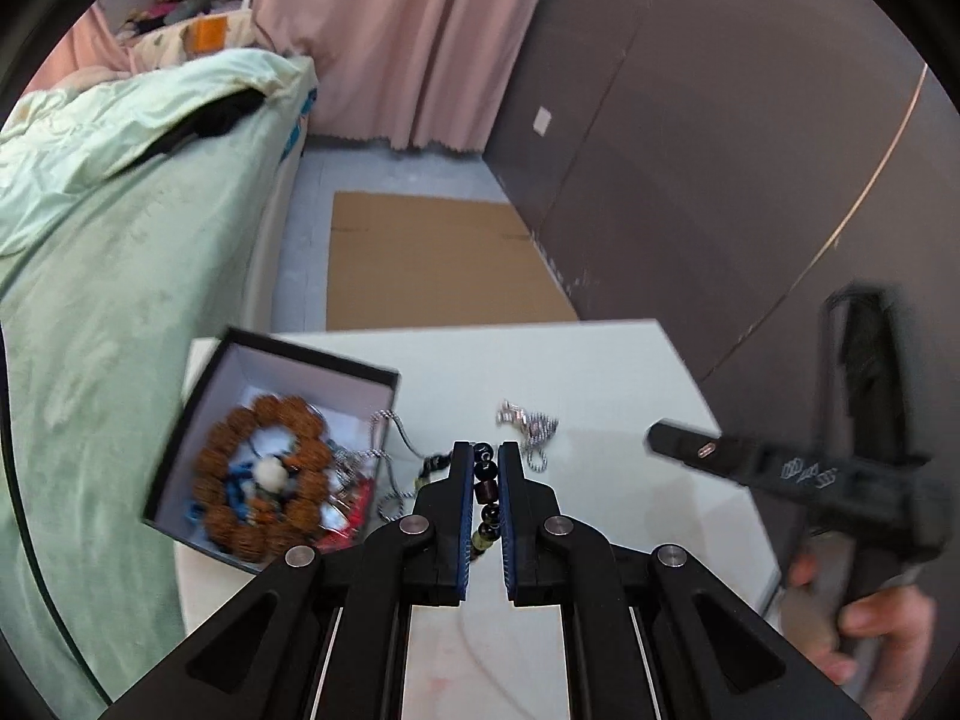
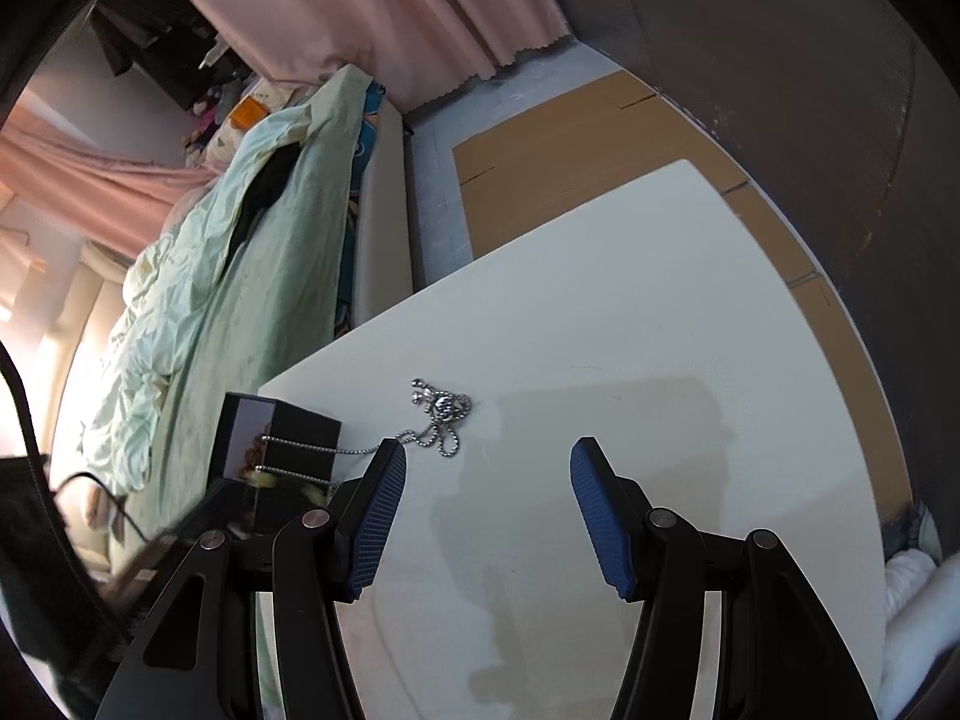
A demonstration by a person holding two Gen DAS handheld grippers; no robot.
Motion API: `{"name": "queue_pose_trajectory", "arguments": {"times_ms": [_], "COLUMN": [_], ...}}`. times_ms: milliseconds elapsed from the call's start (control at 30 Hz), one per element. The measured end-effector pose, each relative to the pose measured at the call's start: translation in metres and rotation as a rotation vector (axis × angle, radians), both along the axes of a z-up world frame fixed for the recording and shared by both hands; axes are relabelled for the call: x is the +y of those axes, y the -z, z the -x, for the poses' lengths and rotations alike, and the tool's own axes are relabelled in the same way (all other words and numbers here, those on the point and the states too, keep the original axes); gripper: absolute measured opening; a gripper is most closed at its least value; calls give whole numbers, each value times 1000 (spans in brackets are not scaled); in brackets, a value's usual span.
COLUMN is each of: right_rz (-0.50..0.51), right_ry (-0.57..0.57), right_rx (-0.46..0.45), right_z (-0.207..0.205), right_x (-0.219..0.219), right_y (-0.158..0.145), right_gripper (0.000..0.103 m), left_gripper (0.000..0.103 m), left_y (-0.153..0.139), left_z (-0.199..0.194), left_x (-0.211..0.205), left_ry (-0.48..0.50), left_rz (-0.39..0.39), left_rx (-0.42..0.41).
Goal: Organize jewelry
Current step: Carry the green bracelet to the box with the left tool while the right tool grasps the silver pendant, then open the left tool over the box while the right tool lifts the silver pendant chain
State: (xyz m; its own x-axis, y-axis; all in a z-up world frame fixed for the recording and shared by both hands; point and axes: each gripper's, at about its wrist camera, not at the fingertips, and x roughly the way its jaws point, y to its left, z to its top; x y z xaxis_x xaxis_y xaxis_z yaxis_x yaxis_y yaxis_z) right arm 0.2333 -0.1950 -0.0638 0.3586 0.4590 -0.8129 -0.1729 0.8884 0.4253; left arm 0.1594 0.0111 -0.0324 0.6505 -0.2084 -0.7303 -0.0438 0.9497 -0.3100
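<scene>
My left gripper (image 1: 486, 450) is shut on a dark bead bracelet (image 1: 487, 501), whose beads show between the blue pads above the white table (image 1: 600, 372). To its left stands an open black jewelry box (image 1: 270, 450) holding a brown bead bracelet (image 1: 264, 468) and other pieces. A silver chain (image 1: 390, 450) hangs over the box's right wall. A silver ball-chain necklace (image 1: 528, 426) lies on the table beyond my fingertips; it also shows in the right wrist view (image 2: 441, 414). My right gripper (image 2: 487, 459) is open and empty above the table, near that necklace. The box (image 2: 276, 444) sits at its left.
A bed with a green quilt (image 1: 108, 228) runs along the table's left side. Flat cardboard (image 1: 432, 258) lies on the floor beyond the table. A dark wall (image 1: 720, 150) is at the right. Pink curtains (image 1: 408, 30) hang at the back.
</scene>
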Motion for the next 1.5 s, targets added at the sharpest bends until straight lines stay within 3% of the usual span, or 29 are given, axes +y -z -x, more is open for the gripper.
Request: {"name": "queue_pose_trajectory", "arguments": {"times_ms": [167,400,767,867,967,1033,1100,1433,1500], "right_rz": [15,71,266,330,401,383,336,197,177], "right_ry": [-37,-79,-142,-157,-168,-161,-156,-125,-127], "right_rx": [-19,-23,-63,-81,-100,-85,-58,-130,-163], "right_z": [-7,-22,-24,-22,-18,-17,-16,6,14], "right_x": [21,49,87,93,96,90,82,68,70], "right_y": [5,19,34,39,38,36,34,-10,-24], "right_gripper": [58,58,58,50,29,20,18,17,17], "left_gripper": [8,8,8,8,8,10,10,11,17], "left_y": [-20,-26,-23,-21,-18,-16,-12,-4,2], "left_z": [5,8,7,6,5,4,3,29,39], "left_x": [23,49,80,82,86,86,87,98,95], "left_ry": [-40,-80,-137,-142,-161,-164,-167,-220,-216], "left_rz": [27,45,63,73,112,126,122,156,150], "left_rx": [-48,-61,-61,-58,-65,-51,-15,20,19]}}
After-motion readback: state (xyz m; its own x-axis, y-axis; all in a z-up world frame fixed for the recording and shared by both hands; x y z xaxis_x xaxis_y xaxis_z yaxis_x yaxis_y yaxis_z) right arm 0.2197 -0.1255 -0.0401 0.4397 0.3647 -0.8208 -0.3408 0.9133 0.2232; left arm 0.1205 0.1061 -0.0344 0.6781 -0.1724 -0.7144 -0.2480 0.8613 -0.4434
